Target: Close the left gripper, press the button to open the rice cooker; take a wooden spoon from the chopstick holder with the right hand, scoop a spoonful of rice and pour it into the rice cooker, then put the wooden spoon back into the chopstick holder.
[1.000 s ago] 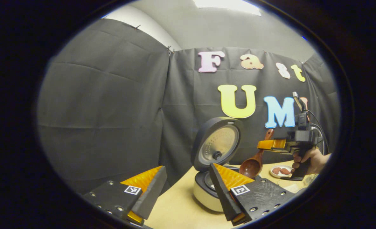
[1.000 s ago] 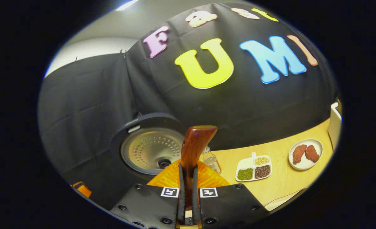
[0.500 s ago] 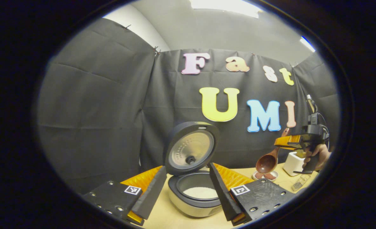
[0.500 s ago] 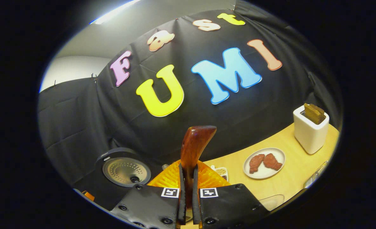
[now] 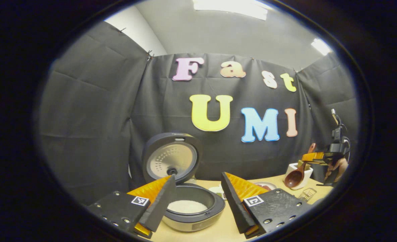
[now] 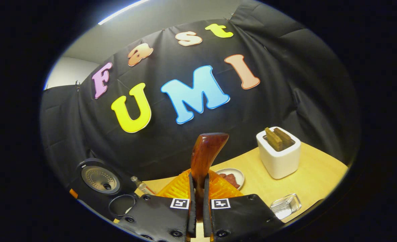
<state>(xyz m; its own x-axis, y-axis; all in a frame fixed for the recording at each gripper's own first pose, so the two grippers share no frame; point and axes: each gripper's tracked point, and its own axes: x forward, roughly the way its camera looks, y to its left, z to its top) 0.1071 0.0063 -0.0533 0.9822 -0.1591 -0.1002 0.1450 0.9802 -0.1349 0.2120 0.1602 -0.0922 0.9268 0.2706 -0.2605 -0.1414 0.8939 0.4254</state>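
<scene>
In the left gripper view we see our left claw [image 5: 195, 198] with its two fingers spread wide apart and nothing between them. Framed in that gap sits the rice cooker [image 5: 188, 210] on the worktop [image 5: 218, 232], its lid [image 5: 171, 158] standing up and open behind the pot, with white rice [image 5: 186, 206] lying in the pot.

Far off to the right in the same view, a hand [image 5: 336, 168] holds our right claw [image 5: 311, 157], which grips the wooden spoon [image 5: 295, 176] by its handle; the bowl of the spoon hangs down in front of a white holder [image 5: 299, 169], though we cannot tell whether they touch.

In the right gripper view our right claw [image 6: 198, 201] is clamped on the spoon's handle, both fingers pressing it, and the handle's end rises above them. Beyond stands the white holder [image 6: 279, 158] with brown pieces sticking out of its top. A plate [image 6: 233, 174] with reddish food lies near the handle, a small clear dish [image 6: 285, 205] sits near the worktop's near edge, and the open rice cooker [image 6: 99, 179] appears at the lower left.
</scene>
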